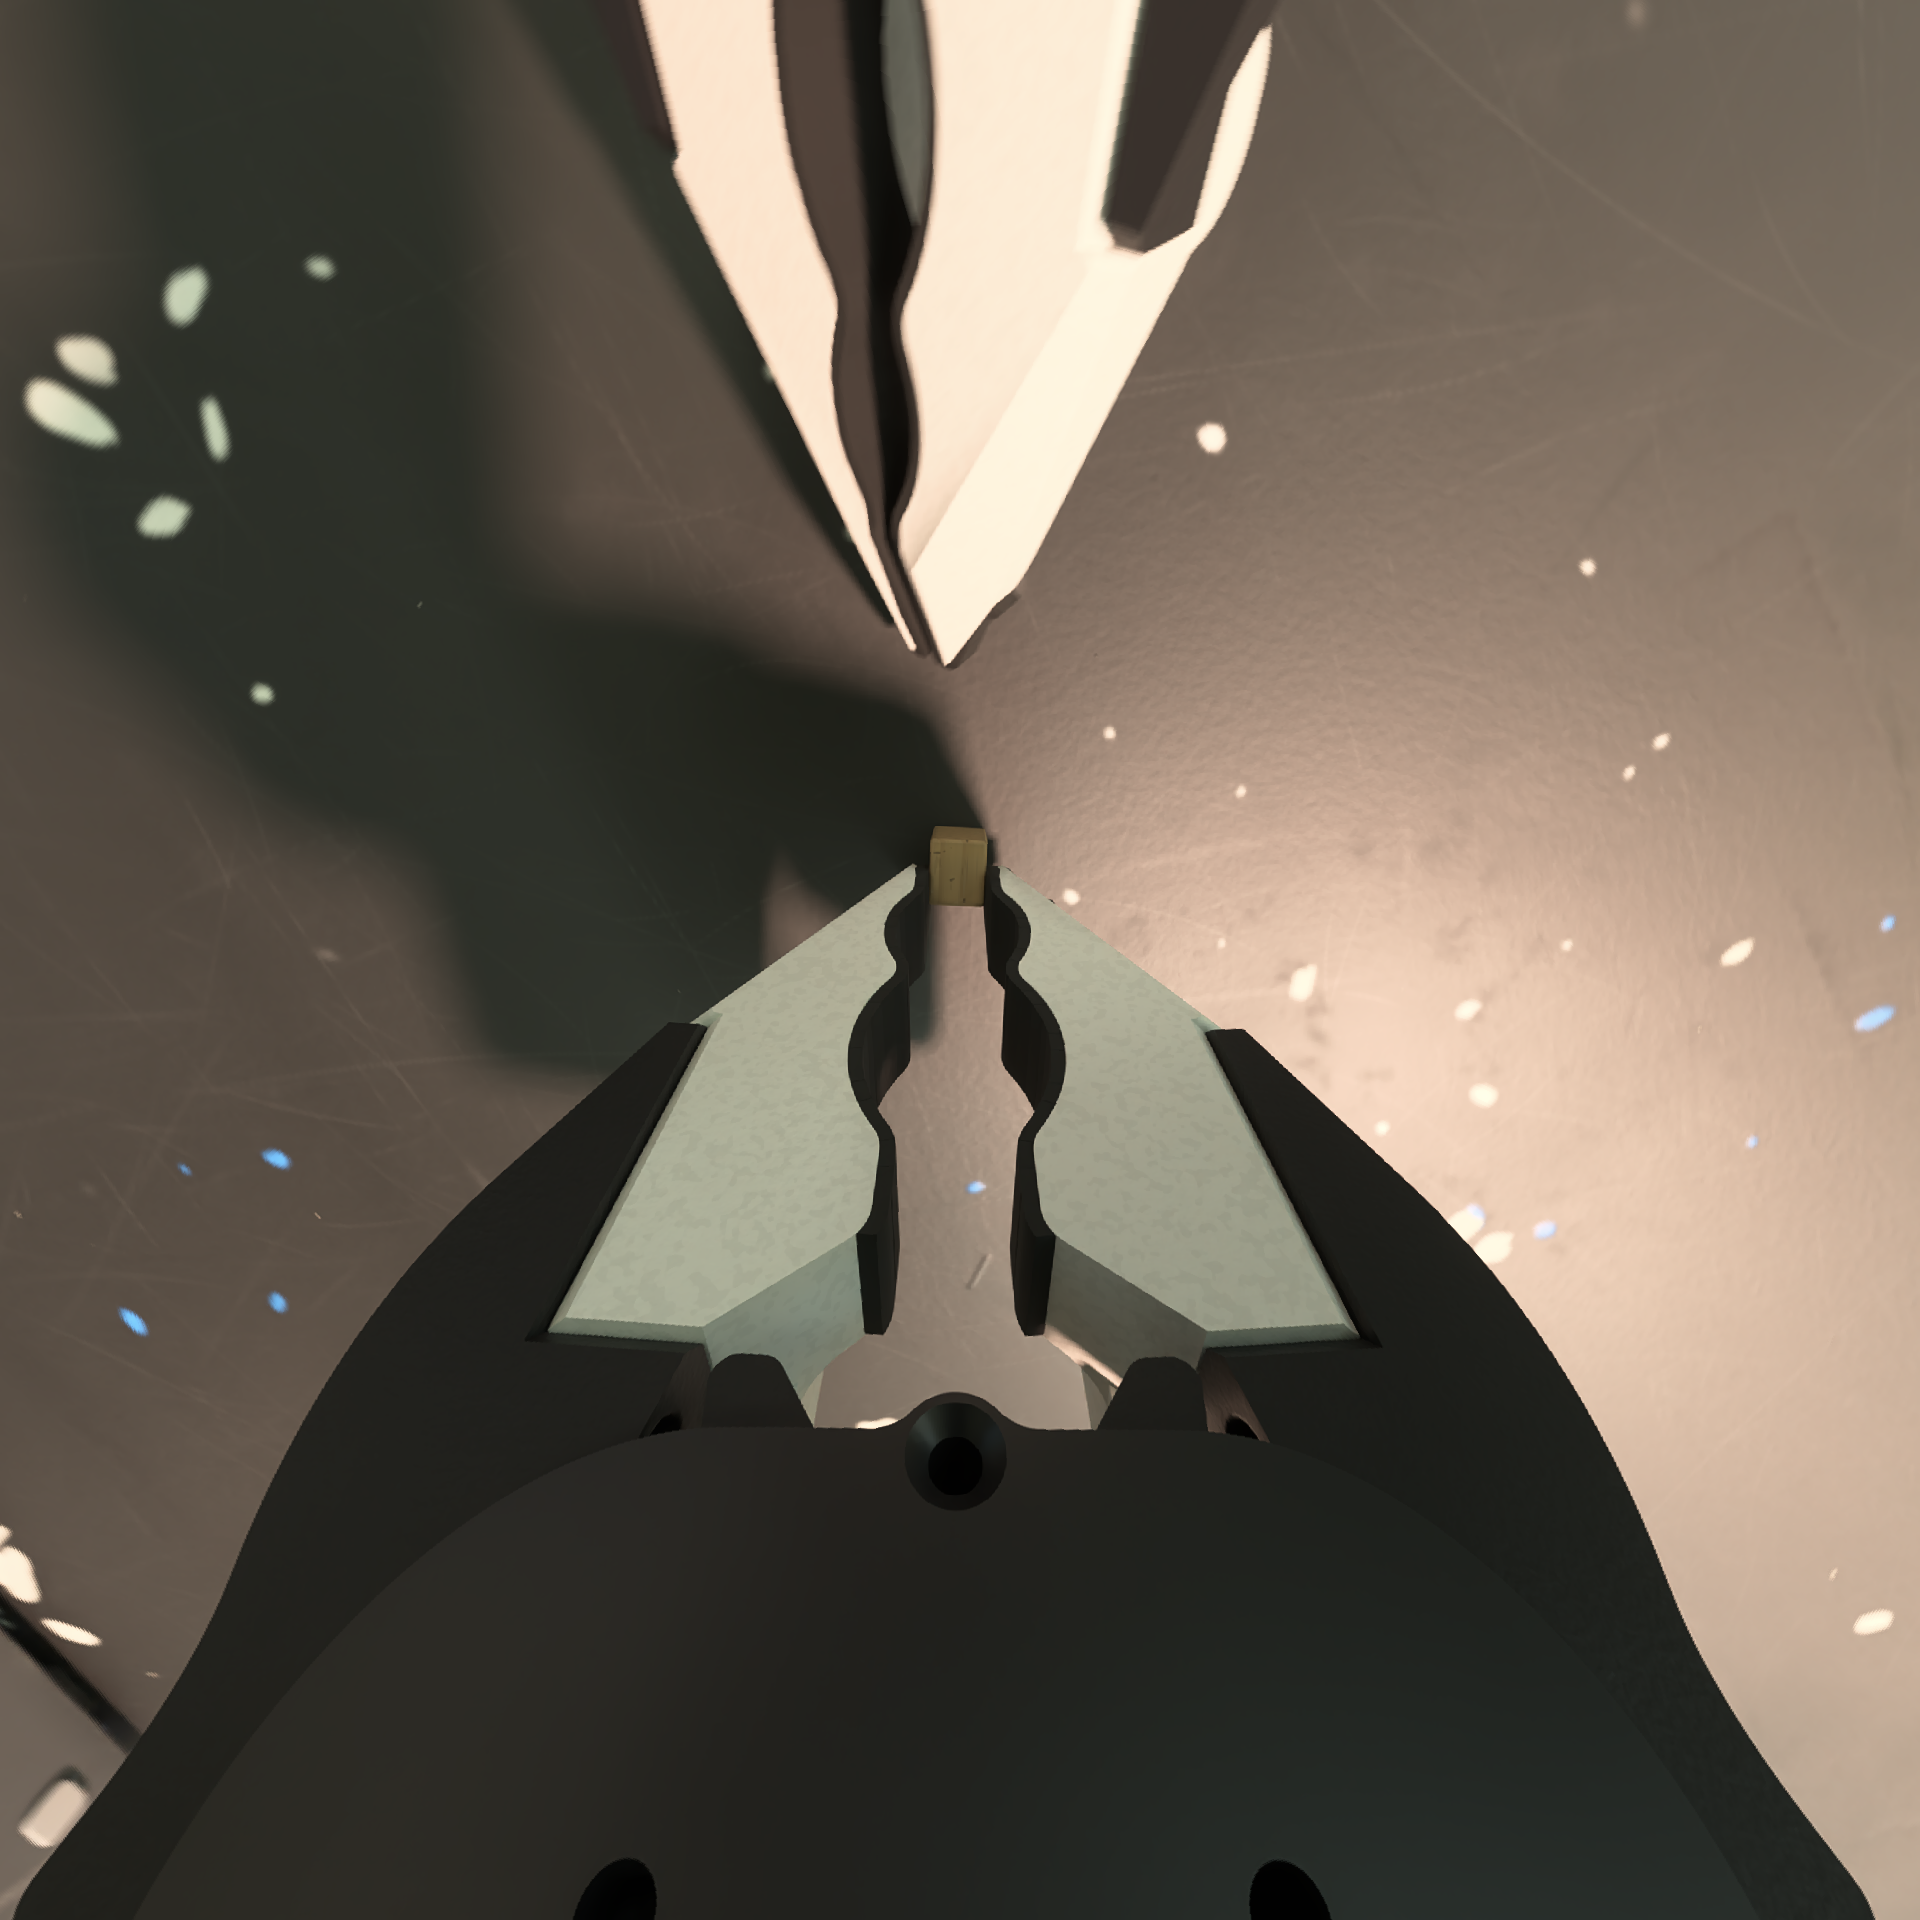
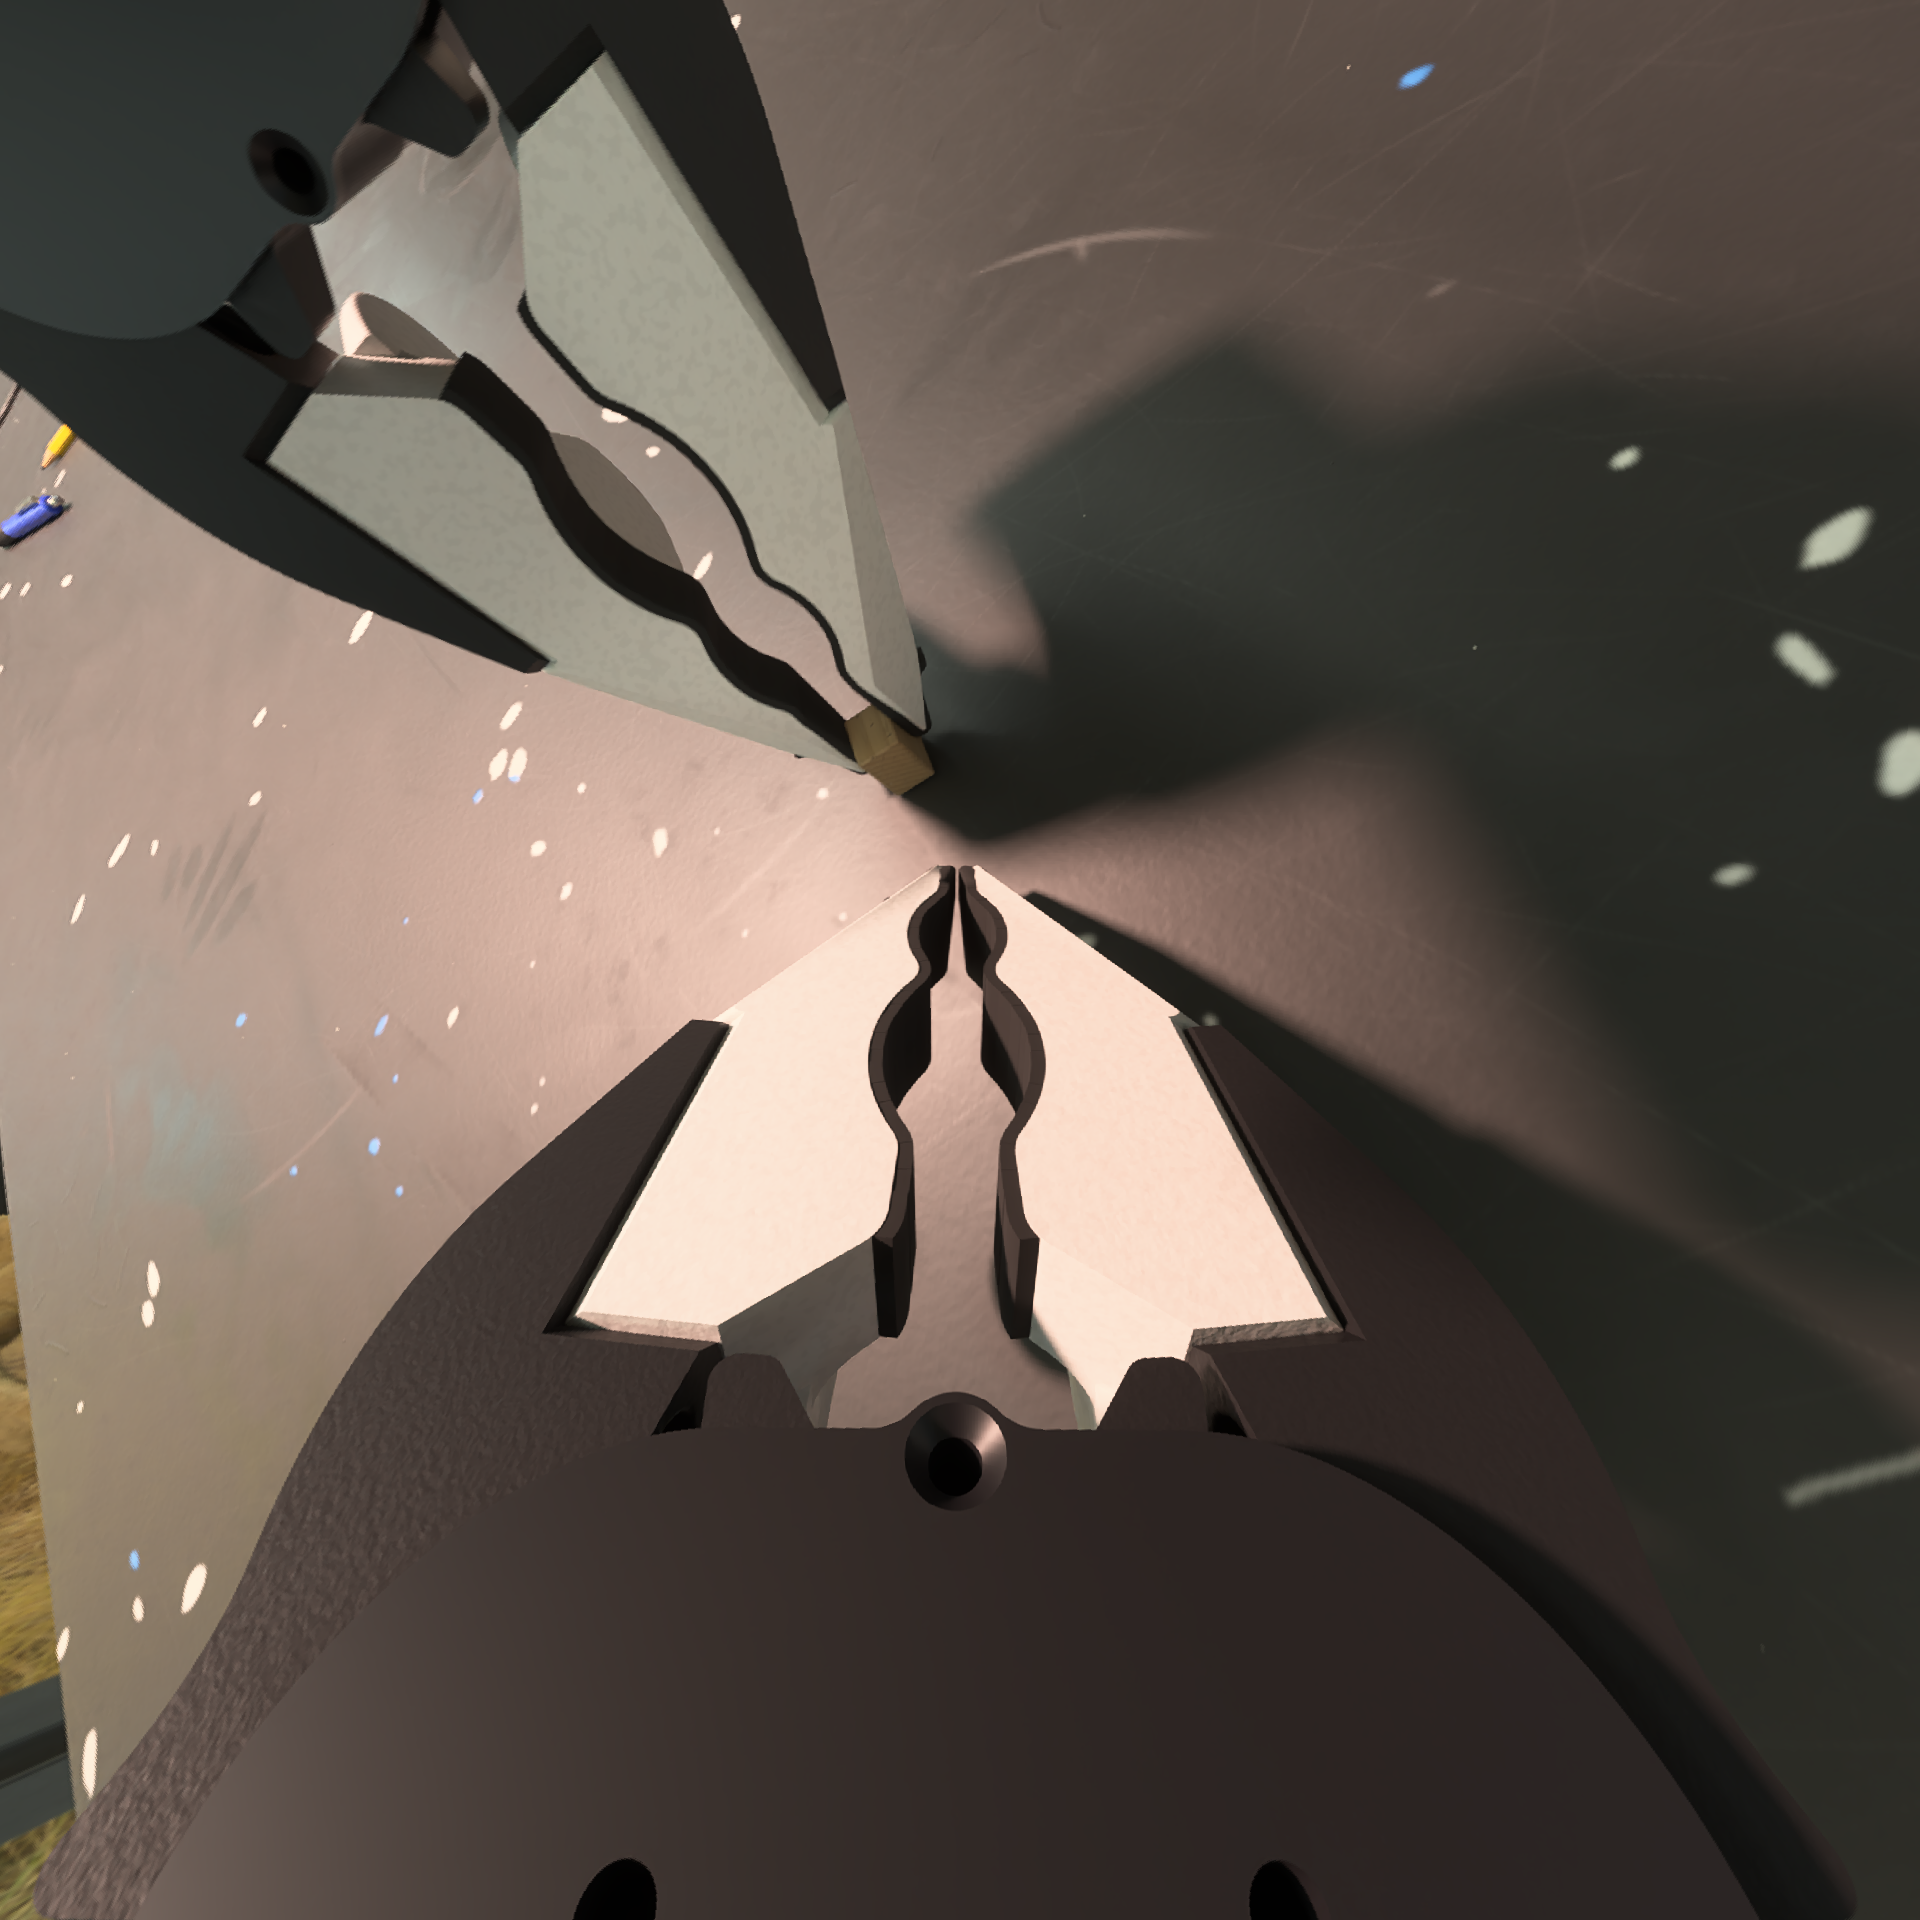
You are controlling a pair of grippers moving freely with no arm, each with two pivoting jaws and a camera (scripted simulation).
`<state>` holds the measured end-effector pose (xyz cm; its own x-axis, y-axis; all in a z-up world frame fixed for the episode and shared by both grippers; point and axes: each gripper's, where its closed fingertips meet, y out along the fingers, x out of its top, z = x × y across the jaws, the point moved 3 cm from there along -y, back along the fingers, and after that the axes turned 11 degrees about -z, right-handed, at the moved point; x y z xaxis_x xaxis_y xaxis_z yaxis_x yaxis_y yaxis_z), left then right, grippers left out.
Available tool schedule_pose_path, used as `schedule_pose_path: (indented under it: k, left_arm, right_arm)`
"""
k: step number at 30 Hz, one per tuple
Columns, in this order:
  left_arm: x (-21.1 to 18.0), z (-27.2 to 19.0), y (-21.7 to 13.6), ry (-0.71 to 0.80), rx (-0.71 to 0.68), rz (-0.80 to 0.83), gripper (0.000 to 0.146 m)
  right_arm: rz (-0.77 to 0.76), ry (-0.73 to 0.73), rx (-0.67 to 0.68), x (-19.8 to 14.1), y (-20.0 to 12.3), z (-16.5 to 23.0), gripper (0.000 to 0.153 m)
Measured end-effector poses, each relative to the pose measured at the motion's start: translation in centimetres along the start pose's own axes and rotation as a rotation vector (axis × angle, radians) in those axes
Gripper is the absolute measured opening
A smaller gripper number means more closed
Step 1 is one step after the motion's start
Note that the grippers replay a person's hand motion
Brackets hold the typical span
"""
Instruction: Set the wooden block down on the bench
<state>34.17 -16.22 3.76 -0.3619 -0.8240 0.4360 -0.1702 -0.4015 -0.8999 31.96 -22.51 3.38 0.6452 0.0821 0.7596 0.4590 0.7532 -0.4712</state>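
My left tongs [image 1: 957, 881] pinch the block [image 1: 957, 871], a small pale tan wooden cube with faint grain on its faces. Only its near end sits between the tips; the rest juts out past them. From the right wrist view the block [image 2: 886, 752] shows two lit faces and a sharp corner, held tilted with that corner pointing down toward the counter [image 2: 1351, 208]. It is just above the grey, scratched, speckled surface or touching it; I cannot tell which. Its shadow joins the tongs' dark shadow right beside it.
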Motion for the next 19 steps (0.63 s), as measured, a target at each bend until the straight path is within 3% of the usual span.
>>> schedule_pose_path:
  k: [4,10,19]
  left_arm:
    - [-0.3,-0.3,-0.1,-0.09,0.055,-0.054,0.012]
    - [-0.9,-0.7,-0.4,-0.174,0.118,-0.101,0.019]
    - [-1.5,-0.6,-0.5,-0.254,0.201,-0.158,0.007]
  right_arm:
    - [0.016,-0.053,-0.004,-0.7,-0.6,0.6,0.012]
    - [0.057,-0.136,-0.038,-1.1,-0.1,1.4,0.018]
    - [0.079,-0.207,-0.093,-0.3,1.1,1.3,0.017]
